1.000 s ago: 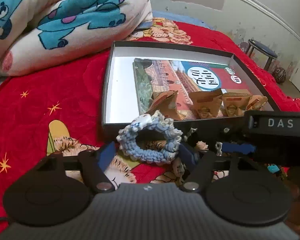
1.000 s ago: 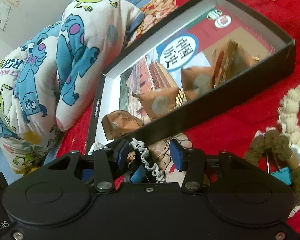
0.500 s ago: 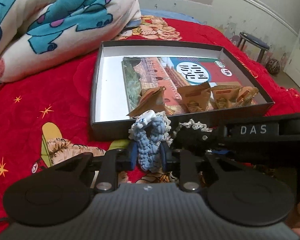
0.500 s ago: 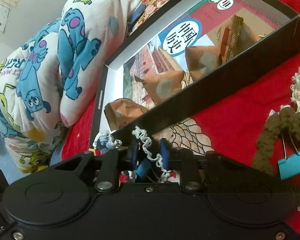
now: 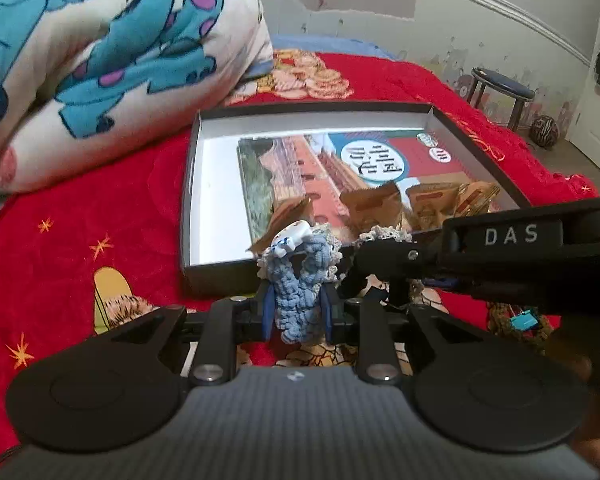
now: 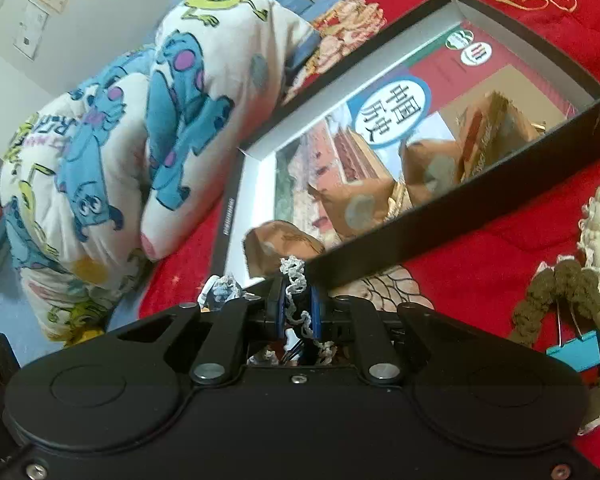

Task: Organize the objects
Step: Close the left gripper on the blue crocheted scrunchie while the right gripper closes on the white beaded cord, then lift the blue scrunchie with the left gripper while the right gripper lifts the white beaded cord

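Left hand-held gripper (image 5: 296, 312) tilts down over the red bed cover (image 5: 100, 208), pads clamped tight on the blue crocheted ring (image 5: 300, 280), squeezed flat just in front of the black box (image 5: 204, 276). Right hand-held gripper (image 6: 296, 312) angles down beside it, its jaws just closed on the white lace edging (image 6: 296, 280) of that ring. Its arm reads "DAS" (image 5: 510, 235). Brown packets (image 6: 352, 200) lie in the box.

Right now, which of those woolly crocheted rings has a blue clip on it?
The olive-brown ring lying on the red blanket; a blue clip hangs from it.
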Available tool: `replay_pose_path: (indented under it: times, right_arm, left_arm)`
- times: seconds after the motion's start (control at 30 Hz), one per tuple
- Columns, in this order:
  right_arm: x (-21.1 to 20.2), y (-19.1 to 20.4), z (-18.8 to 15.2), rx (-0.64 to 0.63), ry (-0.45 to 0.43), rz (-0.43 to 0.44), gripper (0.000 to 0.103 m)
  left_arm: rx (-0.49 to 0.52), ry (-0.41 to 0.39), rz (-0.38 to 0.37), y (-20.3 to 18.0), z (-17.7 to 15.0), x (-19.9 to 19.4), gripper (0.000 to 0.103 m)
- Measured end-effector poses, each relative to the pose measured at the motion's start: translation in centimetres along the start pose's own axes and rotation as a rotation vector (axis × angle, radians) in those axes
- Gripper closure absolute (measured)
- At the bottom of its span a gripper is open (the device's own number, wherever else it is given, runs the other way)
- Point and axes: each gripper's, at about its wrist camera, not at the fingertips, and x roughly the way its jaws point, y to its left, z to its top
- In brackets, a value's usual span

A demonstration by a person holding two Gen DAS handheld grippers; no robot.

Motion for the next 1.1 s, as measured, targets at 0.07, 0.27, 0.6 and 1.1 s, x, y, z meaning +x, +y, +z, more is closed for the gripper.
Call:
replay_pose_path:
  times: [0.07,0.27,0.6,1.1]
  right_arm:
    - [-0.4,0.0,0.2,0.004,-0.011,0.008,0.09]
    - [-1.6,-0.2,0.9,0.023,-0.041,0.041,0.09]
    - [-3.3,-0.3,1.9,0.033,-0.067,0.111,0.09]
    - [-3.3,-0.1,1.1,-0.037,-0.031,-0.008,0.09]
  left_arm:
    - [0.003,-0.009,-0.005,0.0,0.1,-0.3,0.076]
    - [0.012,-0.015,0.012,0.0,0.3,-0.3,0.076]
    - [-0.008,-0.067,0.007,0.4,0.6,-1.7,0.076]
    - [0.006,-0.025,0.006,0.0,-0.1,-0.4,0.076]
